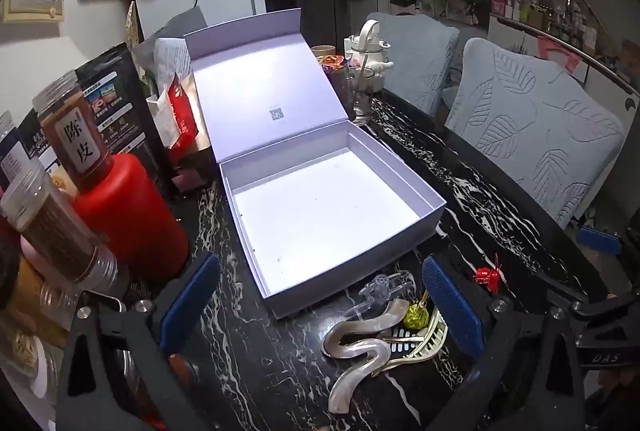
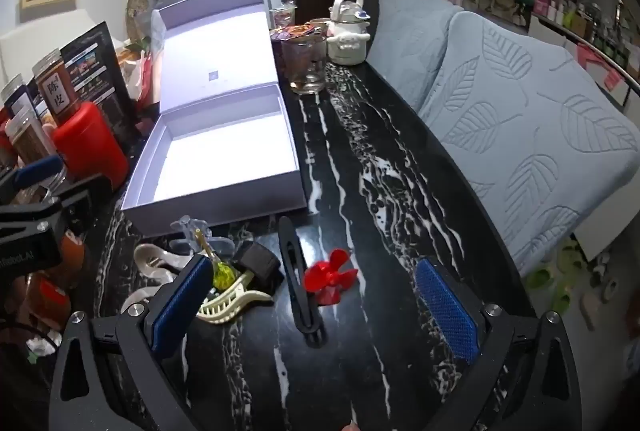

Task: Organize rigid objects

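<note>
Both grippers are spread wide with nothing held. The red propeller [image 2: 330,281] is seen mid-frame between the right gripper [image 2: 316,315] fingers, so it's probably picked first. The white box [image 2: 224,199] is left empty, up and left. The left gripper [image 1: 316,307] is parked over the wavy clip [image 1: 356,355].

Left gripper [image 1: 316,305]: mine, tilted downward, jaws spread as wide as they go, nothing between the pads.
Left fingers [image 1: 188,305]: blue ribbed pads facing each other, black frames behind them.
Right gripper [image 2: 316,305]: mine, pitched down more steeply than the left, jaws spread fully, gripping nothing.
Right fingers [image 2: 446,305]: blue textured pads, well apart from each other.
Seen across: each of my grippers shows at the edge of the other's wrist view.
</note>
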Available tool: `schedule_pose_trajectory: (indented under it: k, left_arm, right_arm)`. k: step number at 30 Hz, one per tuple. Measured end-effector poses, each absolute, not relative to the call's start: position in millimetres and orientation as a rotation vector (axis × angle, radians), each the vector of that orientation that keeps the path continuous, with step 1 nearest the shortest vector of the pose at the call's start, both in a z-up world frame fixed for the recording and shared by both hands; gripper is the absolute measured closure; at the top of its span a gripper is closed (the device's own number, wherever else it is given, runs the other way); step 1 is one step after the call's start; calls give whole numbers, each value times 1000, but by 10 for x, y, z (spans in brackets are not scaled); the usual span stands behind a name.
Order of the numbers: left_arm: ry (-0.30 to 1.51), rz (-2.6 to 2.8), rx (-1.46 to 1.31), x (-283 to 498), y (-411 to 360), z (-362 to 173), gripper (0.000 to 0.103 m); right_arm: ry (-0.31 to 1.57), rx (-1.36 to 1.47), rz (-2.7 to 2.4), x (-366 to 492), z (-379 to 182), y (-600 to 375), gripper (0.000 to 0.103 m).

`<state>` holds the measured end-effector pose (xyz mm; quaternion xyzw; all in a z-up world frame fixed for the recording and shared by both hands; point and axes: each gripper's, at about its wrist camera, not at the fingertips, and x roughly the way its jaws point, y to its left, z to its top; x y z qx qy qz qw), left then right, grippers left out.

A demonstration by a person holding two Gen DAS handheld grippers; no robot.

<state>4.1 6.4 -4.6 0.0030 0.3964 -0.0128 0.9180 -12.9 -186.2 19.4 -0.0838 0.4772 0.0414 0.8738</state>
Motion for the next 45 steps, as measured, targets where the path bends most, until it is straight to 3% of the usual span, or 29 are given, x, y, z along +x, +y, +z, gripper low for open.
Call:
schedule_pose_trajectory:
  k: [45]
  left_arm:
    - [813, -80, 32, 3, -55, -62, 0]
  right_arm:
    - [972, -217, 104, -94, 174, -1833, 0]
